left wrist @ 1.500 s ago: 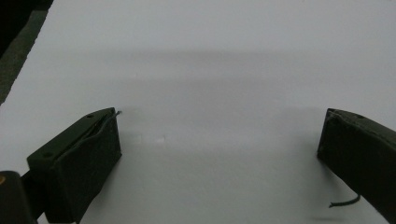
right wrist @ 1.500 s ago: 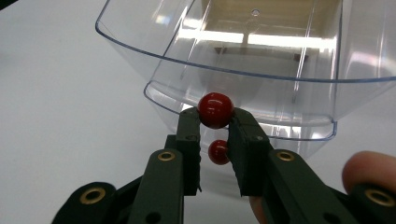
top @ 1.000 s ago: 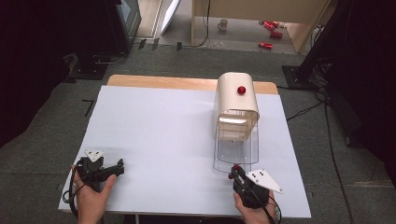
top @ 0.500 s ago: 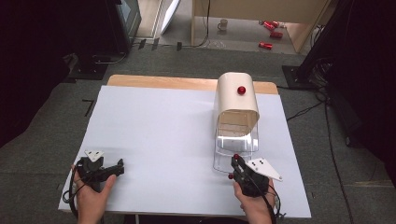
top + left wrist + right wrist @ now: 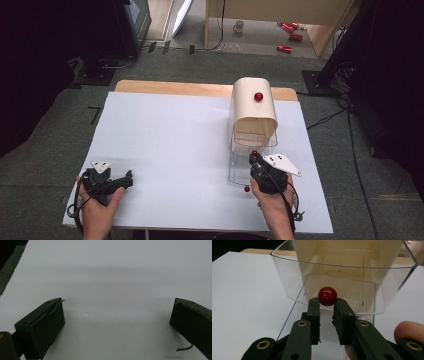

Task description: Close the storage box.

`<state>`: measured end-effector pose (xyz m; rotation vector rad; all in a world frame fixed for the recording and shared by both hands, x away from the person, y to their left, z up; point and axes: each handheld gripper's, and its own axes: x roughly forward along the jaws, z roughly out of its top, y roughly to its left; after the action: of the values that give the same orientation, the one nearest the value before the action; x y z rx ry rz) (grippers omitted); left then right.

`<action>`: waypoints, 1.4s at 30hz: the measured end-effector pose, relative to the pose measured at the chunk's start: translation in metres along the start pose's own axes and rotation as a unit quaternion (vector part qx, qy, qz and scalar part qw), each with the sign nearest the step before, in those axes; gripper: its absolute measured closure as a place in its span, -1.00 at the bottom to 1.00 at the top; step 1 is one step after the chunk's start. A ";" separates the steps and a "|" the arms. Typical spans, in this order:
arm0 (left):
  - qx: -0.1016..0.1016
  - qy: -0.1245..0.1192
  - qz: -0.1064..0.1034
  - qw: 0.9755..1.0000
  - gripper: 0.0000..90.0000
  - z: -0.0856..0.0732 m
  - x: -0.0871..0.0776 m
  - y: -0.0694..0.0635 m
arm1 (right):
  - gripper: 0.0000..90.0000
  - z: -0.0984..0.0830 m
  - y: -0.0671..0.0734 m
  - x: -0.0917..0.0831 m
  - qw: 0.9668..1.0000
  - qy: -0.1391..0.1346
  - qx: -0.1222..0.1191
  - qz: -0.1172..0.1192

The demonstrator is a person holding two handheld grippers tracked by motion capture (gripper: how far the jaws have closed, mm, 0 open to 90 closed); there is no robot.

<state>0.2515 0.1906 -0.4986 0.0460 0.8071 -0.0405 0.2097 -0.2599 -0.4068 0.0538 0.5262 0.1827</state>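
Note:
A cream box (image 5: pixel 253 107) with a red knob (image 5: pixel 258 96) on top stands at the table's far right. A clear plastic bin (image 5: pixel 240 157) sticks out of its front toward me. My right gripper (image 5: pixel 255 157) is at that bin, shut on a red ball (image 5: pixel 254 153). In the right gripper view the jaw tips of that gripper (image 5: pixel 327 303) pinch the red ball (image 5: pixel 327 296) against the clear bin's front wall (image 5: pixel 294 282). My left gripper (image 5: pixel 125 180) rests near the table's front left edge. Its jaws stand wide apart over the bare white table, so the left gripper (image 5: pixel 117 312) is open.
A small red spot (image 5: pixel 246 188) shows at the clear bin's near edge; I cannot tell what it is. The white tabletop (image 5: pixel 170 135) stretches between the hands. Cables (image 5: pixel 325 120), red cans (image 5: pixel 285 48) and a mug (image 5: pixel 240 25) lie on the floor beyond.
My right gripper has moved forward from the table's front edge to the clear bin and has shut on the red ball. The left gripper has stayed put.

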 end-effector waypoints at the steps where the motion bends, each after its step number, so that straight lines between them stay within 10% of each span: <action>1: 0.001 0.001 0.000 1.000 -1.00 0.000 0.000 0.000 | 0.71 0.001 0.000 0.002 1.000 0.000 0.000 -0.001; 36: 0.001 0.000 0.000 1.000 -1.00 0.000 0.000 0.000 | 0.71 0.029 -0.007 0.047 1.000 0.006 0.006 0.002; 42: 0.001 0.001 0.000 1.000 -1.00 0.000 0.000 0.000 | 0.21 0.025 -0.007 0.046 1.000 0.022 0.000 0.021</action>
<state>0.2515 0.1907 -0.4986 0.0479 0.8082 -0.0413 0.2627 -0.2578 -0.4091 0.0617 0.5684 0.2245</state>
